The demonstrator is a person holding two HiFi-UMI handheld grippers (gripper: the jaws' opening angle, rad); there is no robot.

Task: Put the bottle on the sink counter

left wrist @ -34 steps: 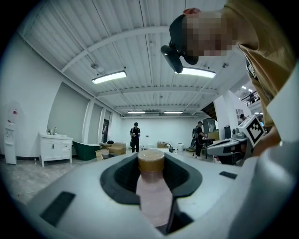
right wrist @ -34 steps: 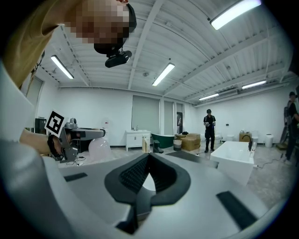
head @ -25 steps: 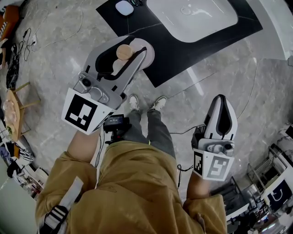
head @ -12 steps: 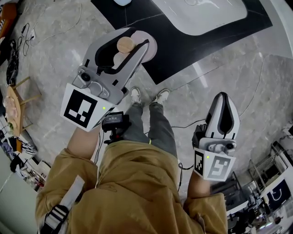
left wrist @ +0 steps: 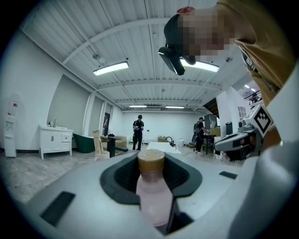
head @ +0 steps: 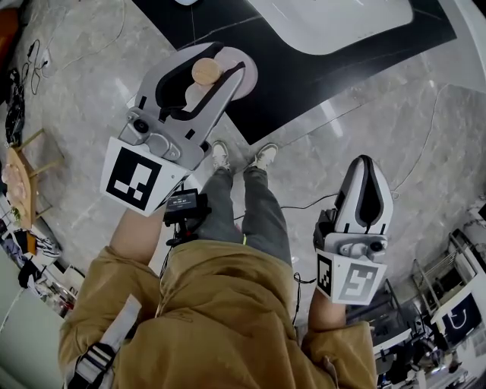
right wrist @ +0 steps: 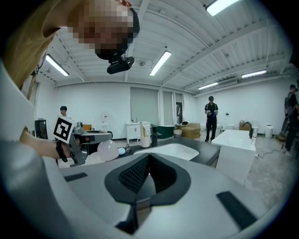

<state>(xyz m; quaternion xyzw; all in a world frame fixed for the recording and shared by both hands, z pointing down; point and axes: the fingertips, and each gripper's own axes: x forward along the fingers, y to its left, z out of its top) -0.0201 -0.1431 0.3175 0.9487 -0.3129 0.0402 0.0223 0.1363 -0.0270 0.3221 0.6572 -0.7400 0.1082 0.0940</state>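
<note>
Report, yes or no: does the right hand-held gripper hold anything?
No, the right hand-held gripper has its jaws together at the tips, with nothing between the pads in its own view.

Bottle (left wrist: pixel 152 198) pale pink w/ tan cap (left wrist: pixel 151 161) — counter (head: pixel 304 83) black, sink (head: pixel 334 19) white.

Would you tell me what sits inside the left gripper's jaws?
A pink, tan-capped bottle, clamped by the left gripper; the gripper's body covers its base.

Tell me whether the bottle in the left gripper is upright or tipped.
Upright. The bottle stands vertical in the left gripper, tan cap on top; the head view looks down on that cap.
</note>
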